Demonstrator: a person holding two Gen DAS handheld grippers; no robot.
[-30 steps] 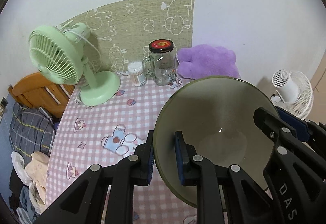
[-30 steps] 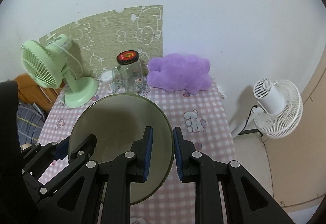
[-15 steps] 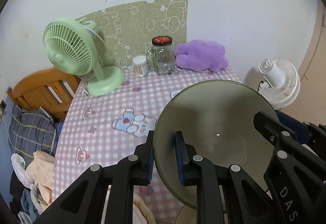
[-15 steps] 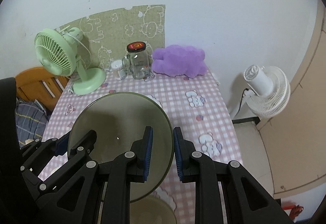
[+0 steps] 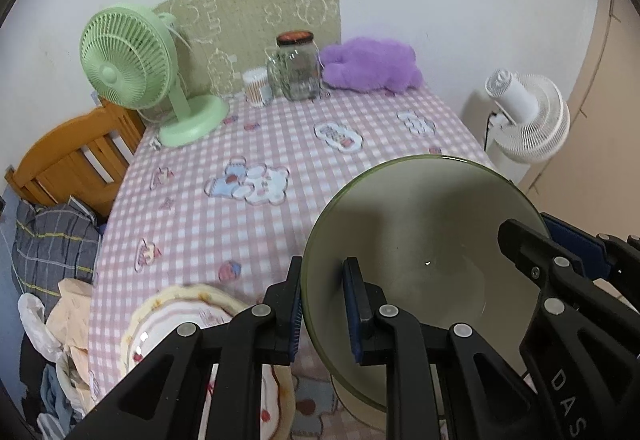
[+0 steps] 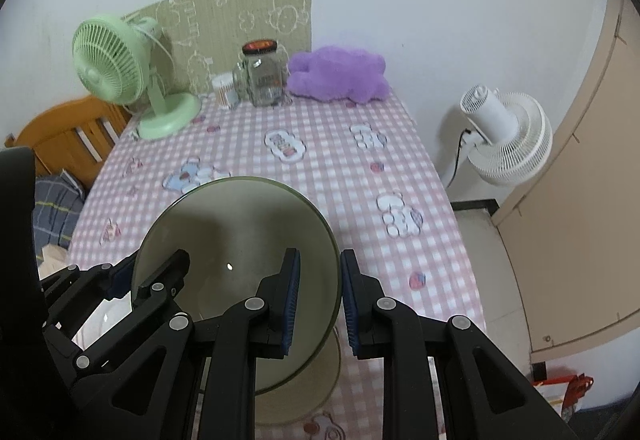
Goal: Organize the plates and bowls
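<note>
An olive-green bowl (image 5: 420, 240) is held in the air above the near edge of the table by both grippers. My left gripper (image 5: 322, 314) is shut on its left rim. My right gripper (image 6: 318, 304) is shut on its right rim; the bowl also shows in the right wrist view (image 6: 236, 252). Under the bowl a beige dish (image 6: 316, 380) lies on the pink checked tablecloth (image 5: 260, 144). A white plate with a yellow scalloped rim (image 5: 168, 316) lies at the near left, partly hidden by my left gripper.
At the back stand a green desk fan (image 5: 132, 60), a cotton-swab cup (image 5: 256, 86), a glass jar with a red lid (image 5: 298, 66) and a purple plush toy (image 5: 372, 64). A white floor fan (image 6: 504, 132) stands right of the table. A wooden chair (image 5: 68, 160) and clothes are at the left.
Both grippers, with the bowl between them, have pulled back and risen from the far end of the table. The near table edge, the beige dish and the scalloped plate have come into view.
</note>
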